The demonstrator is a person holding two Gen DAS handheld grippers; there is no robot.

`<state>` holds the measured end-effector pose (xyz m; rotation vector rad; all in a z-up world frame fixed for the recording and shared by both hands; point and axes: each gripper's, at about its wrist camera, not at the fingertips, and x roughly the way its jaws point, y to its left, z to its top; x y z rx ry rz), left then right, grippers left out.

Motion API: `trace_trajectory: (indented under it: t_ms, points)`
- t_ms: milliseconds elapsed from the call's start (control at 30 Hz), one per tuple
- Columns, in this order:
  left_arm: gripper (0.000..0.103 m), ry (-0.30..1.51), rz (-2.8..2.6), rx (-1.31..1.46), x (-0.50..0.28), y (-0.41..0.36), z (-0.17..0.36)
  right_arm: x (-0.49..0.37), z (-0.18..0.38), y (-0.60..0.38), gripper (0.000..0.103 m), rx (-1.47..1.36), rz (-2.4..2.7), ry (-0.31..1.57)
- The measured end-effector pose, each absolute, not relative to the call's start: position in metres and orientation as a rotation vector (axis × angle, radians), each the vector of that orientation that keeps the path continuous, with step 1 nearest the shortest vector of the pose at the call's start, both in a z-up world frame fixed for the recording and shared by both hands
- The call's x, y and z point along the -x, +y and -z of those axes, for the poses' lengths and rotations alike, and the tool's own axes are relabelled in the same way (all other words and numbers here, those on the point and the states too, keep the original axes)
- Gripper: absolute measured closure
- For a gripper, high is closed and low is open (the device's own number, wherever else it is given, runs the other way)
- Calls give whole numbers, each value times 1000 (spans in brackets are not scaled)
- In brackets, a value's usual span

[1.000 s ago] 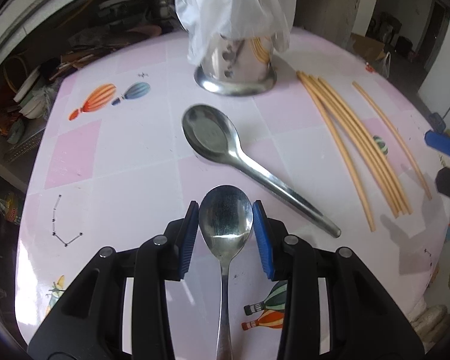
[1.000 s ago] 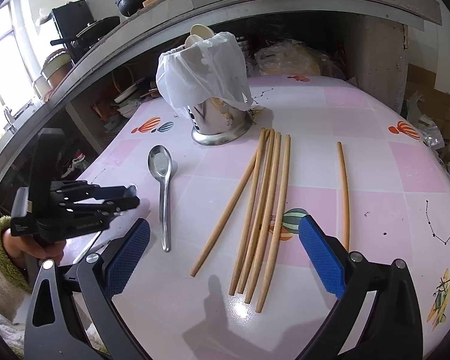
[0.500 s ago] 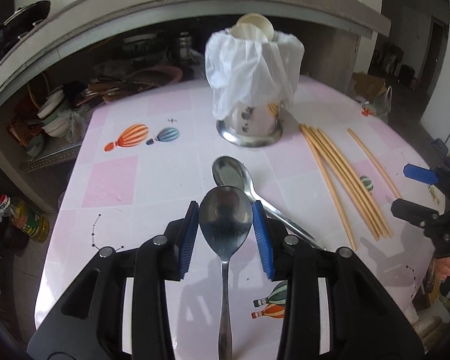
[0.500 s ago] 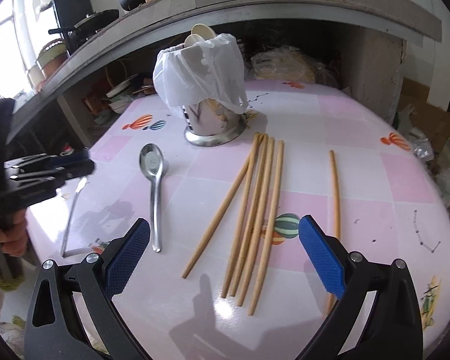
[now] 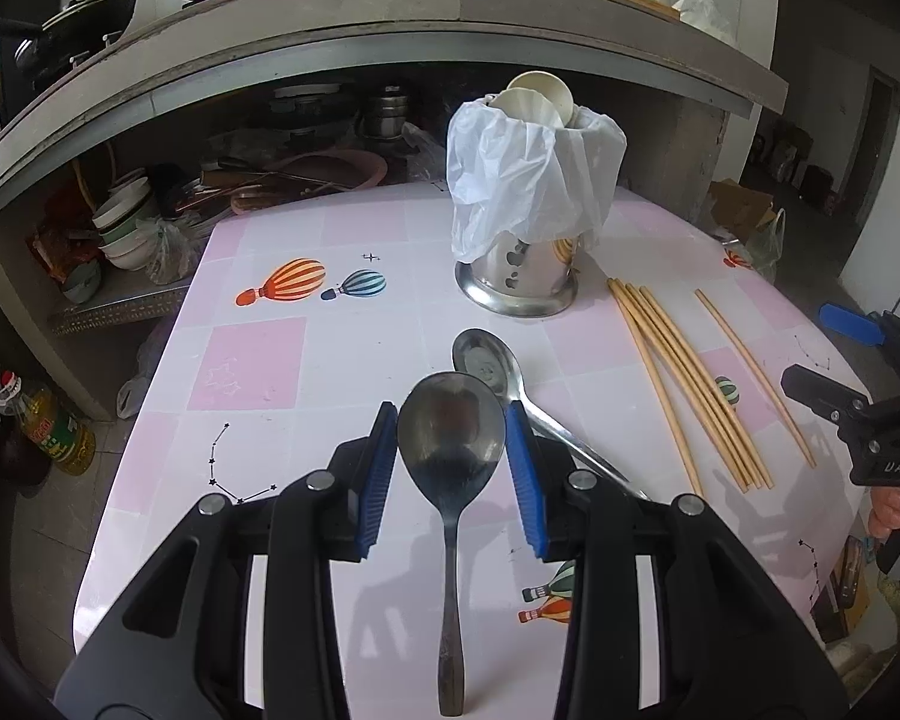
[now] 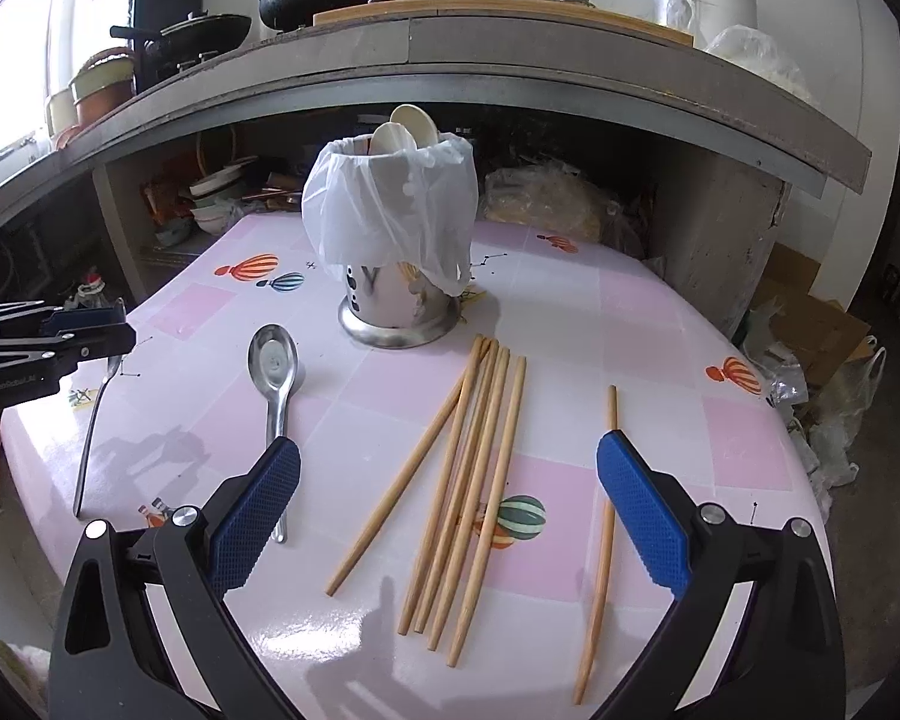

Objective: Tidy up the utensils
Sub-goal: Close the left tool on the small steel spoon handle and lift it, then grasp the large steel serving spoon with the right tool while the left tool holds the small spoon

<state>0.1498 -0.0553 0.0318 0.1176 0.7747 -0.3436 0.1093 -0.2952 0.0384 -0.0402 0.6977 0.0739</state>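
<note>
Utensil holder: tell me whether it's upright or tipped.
Upright. The holder stands on its round base on the table, a white bag draped over its rim and pale spoons sticking up out of it.

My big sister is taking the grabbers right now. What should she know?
Left hand-held gripper: shut on a spoon, lifted off the table.
Right hand-held gripper: open, holding nothing, above the chopsticks.
On the table: a second spoon, five chopsticks together, and one chopstick apart to the right.
The bag-lined metal holder already has white spoons in it.
Left to do: put both metal spoons and all chopsticks in the holder.
</note>
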Motion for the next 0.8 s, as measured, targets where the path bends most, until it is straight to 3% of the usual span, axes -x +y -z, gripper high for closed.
trace_trajectory:
  t_ms: [467,800]
  points:
    - [68,703,307,-60,-141,-29,-54,-119,-67,-294,6,38,-79,578]
    - [68,642,239,-17,-134,-2,-73,-170,-57,-237,7,2,-372,668]
